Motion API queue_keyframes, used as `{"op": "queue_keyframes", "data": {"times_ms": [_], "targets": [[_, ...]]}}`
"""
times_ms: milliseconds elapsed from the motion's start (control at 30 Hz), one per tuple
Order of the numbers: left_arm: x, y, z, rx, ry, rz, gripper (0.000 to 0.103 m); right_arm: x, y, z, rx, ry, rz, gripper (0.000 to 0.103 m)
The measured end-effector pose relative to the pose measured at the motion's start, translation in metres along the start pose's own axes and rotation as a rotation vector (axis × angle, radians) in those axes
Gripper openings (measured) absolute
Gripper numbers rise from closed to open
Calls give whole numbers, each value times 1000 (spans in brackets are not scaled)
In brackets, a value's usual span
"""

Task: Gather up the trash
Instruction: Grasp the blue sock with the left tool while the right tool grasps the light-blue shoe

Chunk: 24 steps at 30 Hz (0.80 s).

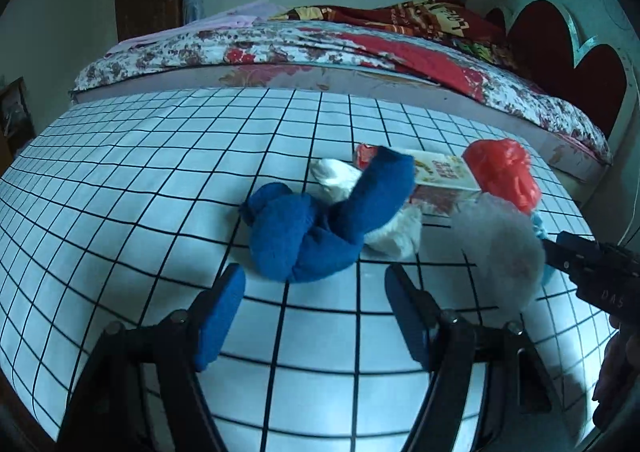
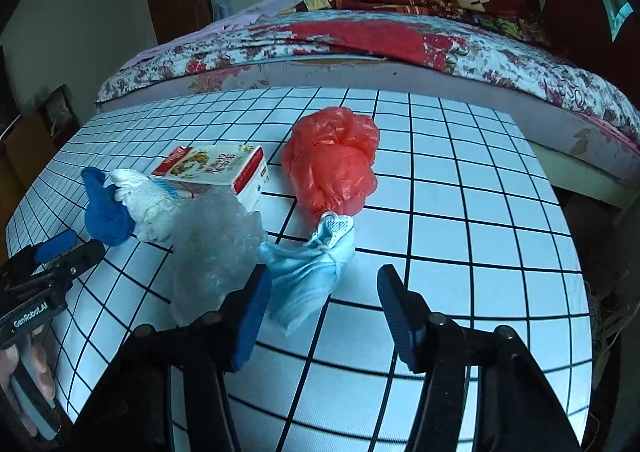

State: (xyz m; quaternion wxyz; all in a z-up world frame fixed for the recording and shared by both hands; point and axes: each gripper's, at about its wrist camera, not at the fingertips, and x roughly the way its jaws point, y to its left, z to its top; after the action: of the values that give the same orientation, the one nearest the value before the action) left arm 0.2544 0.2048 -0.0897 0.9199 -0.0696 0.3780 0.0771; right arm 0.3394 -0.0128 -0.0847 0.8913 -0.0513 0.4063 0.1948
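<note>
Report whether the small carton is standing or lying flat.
Lying flat: the carton rests on its broad side on the grid tablecloth, printed face up.

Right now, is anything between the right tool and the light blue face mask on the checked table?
Nothing visible. The right tool is open just short of the face mask, with only bare checked table in the gap. The clear plastic wad lies beside the mask on the left, the red bag behind it.
</note>
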Motion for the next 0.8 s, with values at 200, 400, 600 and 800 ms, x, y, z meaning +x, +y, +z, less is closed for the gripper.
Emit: {"op": "queue_keyframes", "data": {"times_ms": [200, 400, 600, 800], "targets": [[22, 5, 10, -22, 46, 5, 67, 17, 0, 1, -17, 34, 14, 45], [31, 3, 17, -17, 62, -11, 56, 20, -3, 4, -41, 39, 13, 40], [21, 6, 15, -7, 47, -16, 45, 13, -5, 1, -63, 43, 23, 30], [-2, 6, 6, 31, 11, 17, 44, -13, -11, -4, -60, -1, 29, 28]]}}
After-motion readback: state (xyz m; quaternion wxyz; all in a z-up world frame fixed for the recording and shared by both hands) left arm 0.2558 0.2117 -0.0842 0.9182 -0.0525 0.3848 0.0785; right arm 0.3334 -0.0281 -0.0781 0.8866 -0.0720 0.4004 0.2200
